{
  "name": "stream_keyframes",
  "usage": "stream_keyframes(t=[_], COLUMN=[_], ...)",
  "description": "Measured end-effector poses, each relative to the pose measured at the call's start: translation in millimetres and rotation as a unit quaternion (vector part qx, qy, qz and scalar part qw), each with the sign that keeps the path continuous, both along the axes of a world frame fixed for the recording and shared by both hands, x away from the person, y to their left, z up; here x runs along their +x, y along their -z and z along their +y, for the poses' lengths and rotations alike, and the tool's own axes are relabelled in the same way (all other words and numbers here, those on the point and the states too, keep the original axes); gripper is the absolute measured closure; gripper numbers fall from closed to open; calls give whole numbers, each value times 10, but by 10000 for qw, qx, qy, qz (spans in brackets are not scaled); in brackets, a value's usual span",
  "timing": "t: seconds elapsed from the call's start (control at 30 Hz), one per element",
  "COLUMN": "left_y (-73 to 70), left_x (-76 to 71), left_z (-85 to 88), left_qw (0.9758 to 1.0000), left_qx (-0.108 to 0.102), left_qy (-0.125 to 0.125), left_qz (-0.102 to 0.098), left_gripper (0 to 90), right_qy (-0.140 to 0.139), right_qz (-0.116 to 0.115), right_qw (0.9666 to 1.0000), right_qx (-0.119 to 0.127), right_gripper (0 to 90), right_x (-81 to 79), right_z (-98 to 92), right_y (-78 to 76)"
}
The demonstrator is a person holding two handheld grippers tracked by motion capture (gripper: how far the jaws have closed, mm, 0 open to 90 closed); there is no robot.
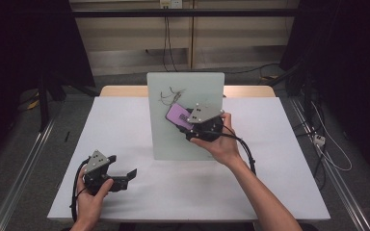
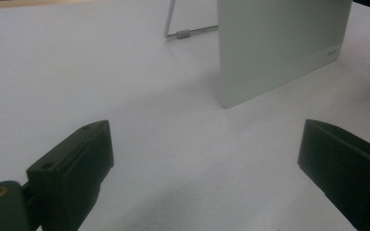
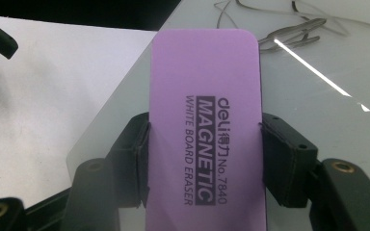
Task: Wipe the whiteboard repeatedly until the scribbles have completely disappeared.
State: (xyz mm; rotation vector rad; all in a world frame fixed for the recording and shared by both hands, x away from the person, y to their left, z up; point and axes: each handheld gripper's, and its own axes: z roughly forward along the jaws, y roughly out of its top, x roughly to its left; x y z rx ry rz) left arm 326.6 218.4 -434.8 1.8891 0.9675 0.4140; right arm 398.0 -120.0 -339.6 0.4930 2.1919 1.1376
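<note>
A purple magnetic whiteboard eraser lies flat against the pale whiteboard that stands in the middle of the table. My right gripper is shut on the eraser's long sides; in the right gripper view the eraser sits between both pads. Dark marker scribbles sit just above the eraser, near the board's top, and show as scribbles in the right gripper view. My left gripper rests low at the front left of the table. Its jaws stand wide apart, with nothing between them.
The white table has free room left and right of the board. In the left gripper view the whiteboard rises ahead on the right, with its metal stand leg behind. Cables lie on the floor at the right.
</note>
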Motion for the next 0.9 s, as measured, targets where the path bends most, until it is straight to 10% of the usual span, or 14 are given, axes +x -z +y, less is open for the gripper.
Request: stream_keyframes(t=[0.9], left_y=[3], left_x=[9], left_z=[-2], left_qw=[10000], left_qx=[25], left_qy=[18], left_qz=[2], left_gripper=[53], right_qy=[569], right_qz=[-297], right_qw=[9968], right_qx=[486], right_gripper=[418], right_x=[128], right_z=[-276], right_y=[-463])
